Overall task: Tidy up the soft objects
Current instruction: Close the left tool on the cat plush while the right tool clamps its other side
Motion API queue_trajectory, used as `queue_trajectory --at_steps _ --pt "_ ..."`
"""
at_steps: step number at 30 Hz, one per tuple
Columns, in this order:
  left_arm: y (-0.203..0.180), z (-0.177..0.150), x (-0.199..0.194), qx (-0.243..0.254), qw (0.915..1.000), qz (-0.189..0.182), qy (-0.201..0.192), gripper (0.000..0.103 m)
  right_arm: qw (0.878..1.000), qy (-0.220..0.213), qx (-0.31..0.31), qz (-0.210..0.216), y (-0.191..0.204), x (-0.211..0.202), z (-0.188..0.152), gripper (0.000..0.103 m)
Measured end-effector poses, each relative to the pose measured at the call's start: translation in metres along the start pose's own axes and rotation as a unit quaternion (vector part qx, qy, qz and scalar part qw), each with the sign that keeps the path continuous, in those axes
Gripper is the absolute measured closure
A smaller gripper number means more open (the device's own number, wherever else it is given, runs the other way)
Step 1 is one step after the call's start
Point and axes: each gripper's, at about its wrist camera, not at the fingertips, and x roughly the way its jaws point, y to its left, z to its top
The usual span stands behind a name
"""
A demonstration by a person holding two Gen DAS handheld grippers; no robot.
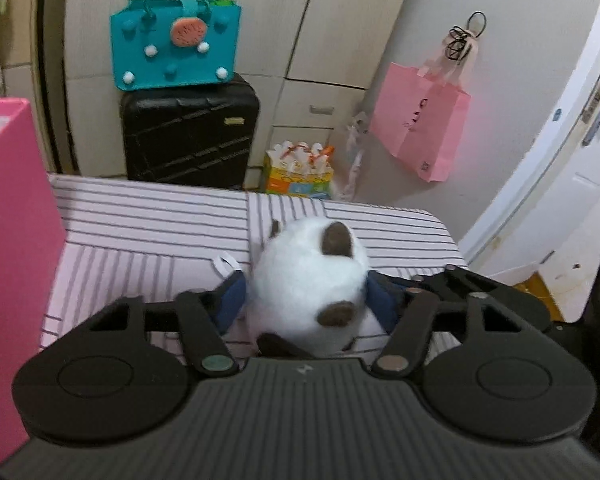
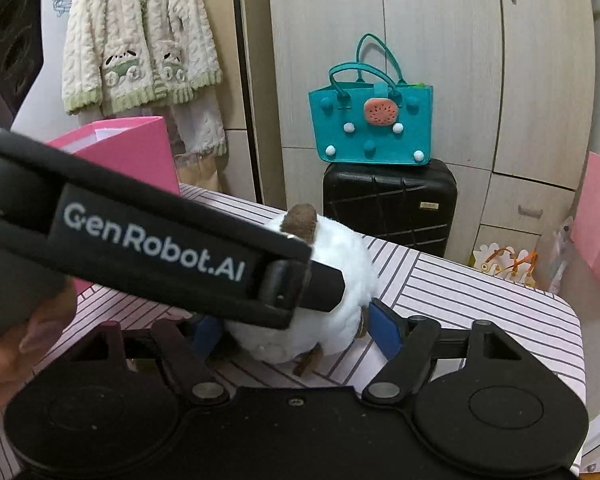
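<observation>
squeezing a round, fluffy white plush toy (image 1: 308, 280), left hand-held gripper (image 1: 306, 300); right hand-held gripper (image 2: 296, 324) wide around it.

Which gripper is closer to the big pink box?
Left. The left gripper is beside the pink box, around the fluffy toy; the right gripper reaches the toy from farther off, away from the box.

White lettering reading "GenRobot.AI" runs along the black side of the left gripper (image 2: 324, 284), just in front of the white plush toy (image 2: 340, 272). The print on the pink paper bag (image 1: 422, 120) is too blurred to read.
</observation>
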Motion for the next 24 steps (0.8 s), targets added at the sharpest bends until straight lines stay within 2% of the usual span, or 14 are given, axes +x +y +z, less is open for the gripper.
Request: queue_trajectory --at_steps 6,11,19,24 --pt "-0.003 -0.01 -0.004 -0.003 0.9999 -0.007 -0.011 0.048 1.0 -0.005 0.007 -0.008 0.003 -0.004 -0.003 0.03" --pt "0.004 -0.014 -0.006 -0.035 0.999 -0.026 -0.013 0.048 1.0 -0.005 -0.002 -0.031 0.012 -0.008 -0.005 0.031" --pt "0.006 -0.023 -0.026 -0.052 0.9954 -0.081 0.002 0.048 0.996 -0.008 0.024 -0.085 0.032 -0.03 -0.007 0.031" --pt "0.0 -0.036 -0.041 -0.042 0.9956 -0.077 0.033 0.048 0.995 -0.01 0.057 -0.085 0.042 -0.053 -0.018 0.031"
